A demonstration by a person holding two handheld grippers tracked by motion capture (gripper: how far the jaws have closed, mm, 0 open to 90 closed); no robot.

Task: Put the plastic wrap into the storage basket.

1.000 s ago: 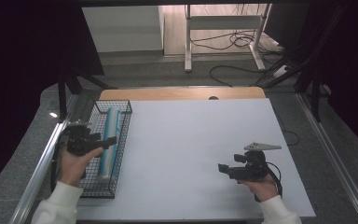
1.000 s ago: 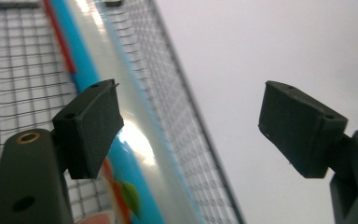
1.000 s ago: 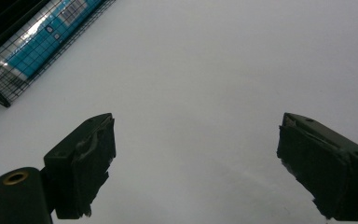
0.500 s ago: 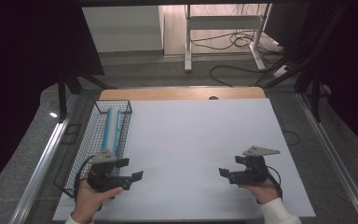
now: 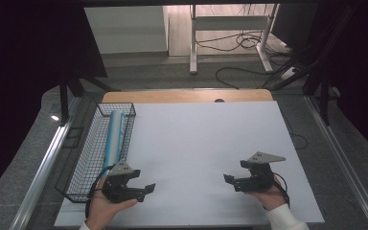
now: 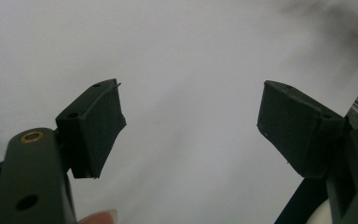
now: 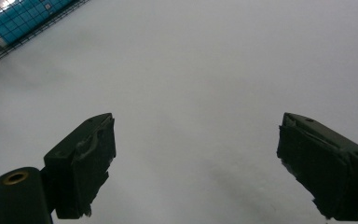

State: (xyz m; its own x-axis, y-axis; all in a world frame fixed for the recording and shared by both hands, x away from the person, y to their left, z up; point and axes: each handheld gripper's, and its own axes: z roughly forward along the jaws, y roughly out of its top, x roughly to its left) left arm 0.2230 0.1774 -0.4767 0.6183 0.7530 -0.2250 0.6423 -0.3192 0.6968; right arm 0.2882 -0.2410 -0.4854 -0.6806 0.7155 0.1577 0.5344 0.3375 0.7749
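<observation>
Nearby, a slim blue tube (image 5: pixel 113 136) in a wire-mesh basket (image 5: pixel 84 165).

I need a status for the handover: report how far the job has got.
Done: the blue tube lies in the wire basket. In hand: nothing; the left gripper and the right gripper hover open over the white table. Left: nothing else is visible to load.

high view: overhead, facing forward and down, far. left gripper view: close above white table (image 6: pixel 191 70). right gripper view: close, low, facing wire basket (image 7: pixel 9 32). shared: table, basket.
</observation>
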